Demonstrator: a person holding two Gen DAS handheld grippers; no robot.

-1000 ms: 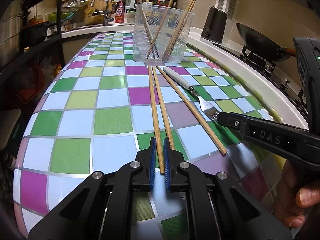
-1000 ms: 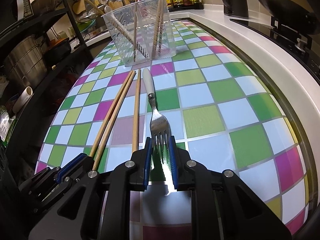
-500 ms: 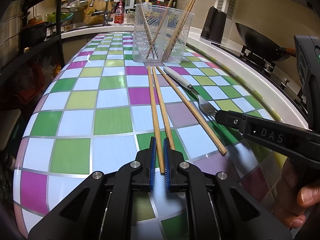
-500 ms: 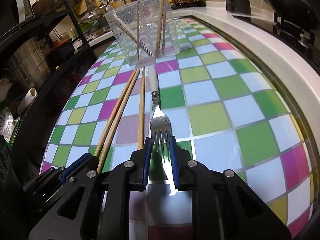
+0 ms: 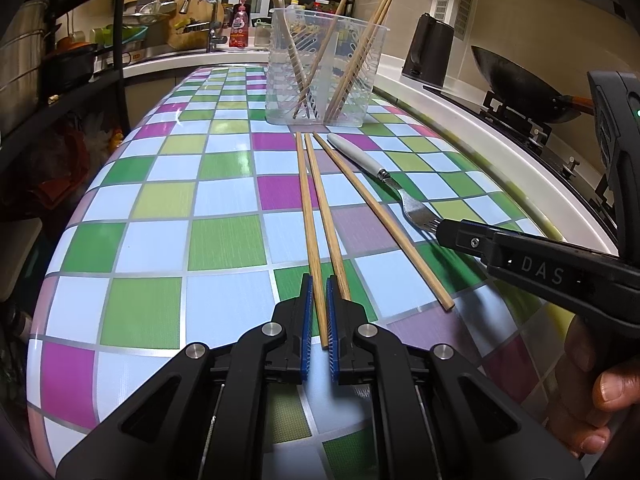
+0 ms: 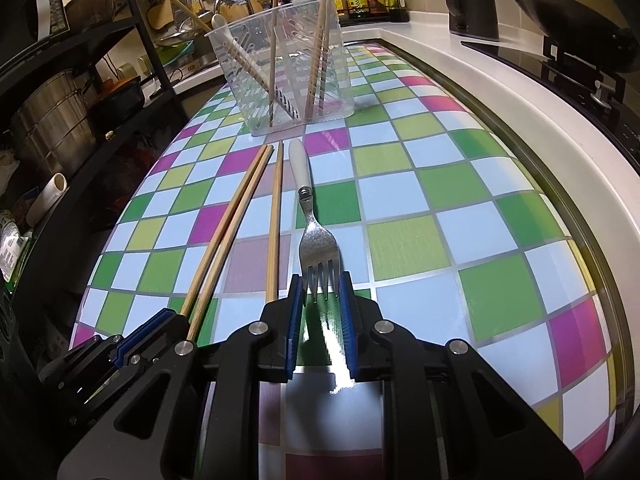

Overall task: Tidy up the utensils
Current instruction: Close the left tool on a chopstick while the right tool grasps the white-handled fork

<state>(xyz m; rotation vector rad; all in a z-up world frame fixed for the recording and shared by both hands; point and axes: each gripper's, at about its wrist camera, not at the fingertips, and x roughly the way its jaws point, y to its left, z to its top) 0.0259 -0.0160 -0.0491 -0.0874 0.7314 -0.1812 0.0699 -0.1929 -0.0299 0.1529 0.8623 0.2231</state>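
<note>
Three wooden chopsticks and a white-handled fork lie on the checkered table. My left gripper has its blue pads around the near end of the leftmost chopstick, with small gaps on both sides. My right gripper straddles the fork's tines, its pads at the tines' outer edges, the fork still flat on the table. A clear plastic holder with several chopsticks stands beyond; it also shows in the right wrist view.
A white counter edge runs along the right, with a wok on a stove and a black kettle. Dark shelving with pots stands at the left. A sink area lies behind the holder.
The right gripper has slid forward along the fork and now reaches its tines. The left gripper has stayed around the chopstick end.
</note>
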